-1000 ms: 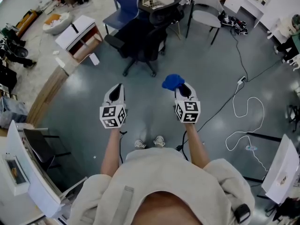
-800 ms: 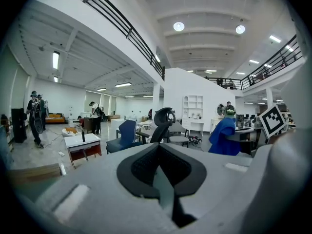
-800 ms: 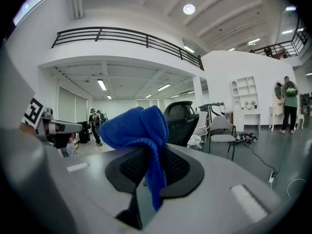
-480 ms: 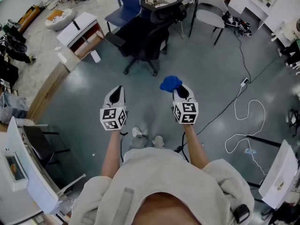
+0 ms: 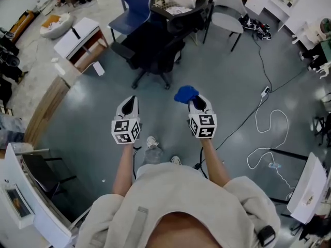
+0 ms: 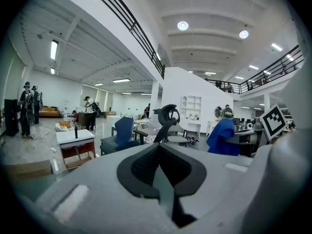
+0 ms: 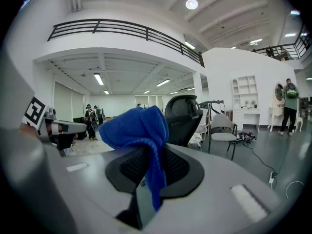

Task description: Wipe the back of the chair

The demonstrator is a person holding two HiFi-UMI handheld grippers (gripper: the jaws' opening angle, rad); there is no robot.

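Note:
A black office chair (image 5: 155,48) stands on the grey floor ahead of me, its high back and headrest (image 7: 183,112) turned toward me; the left gripper view shows the chair (image 6: 165,123) side-on. My right gripper (image 5: 195,104) is shut on a bunched blue cloth (image 5: 185,93), which sticks out past the jaws and hangs between them as the blue cloth (image 7: 141,130). My left gripper (image 5: 129,105) is shut with nothing in it. Both grippers hang level, well short of the chair.
A blue chair (image 5: 135,6) and a grey chair (image 5: 227,12) stand around a table (image 5: 173,1) behind the black chair. A white low cabinet (image 5: 80,37) is at left. A white cable (image 5: 269,133) loops on the floor at right. People stand far off.
I have stepped a little closer to the black chair; both grippers keep their pose, the cloth still held in the right one.

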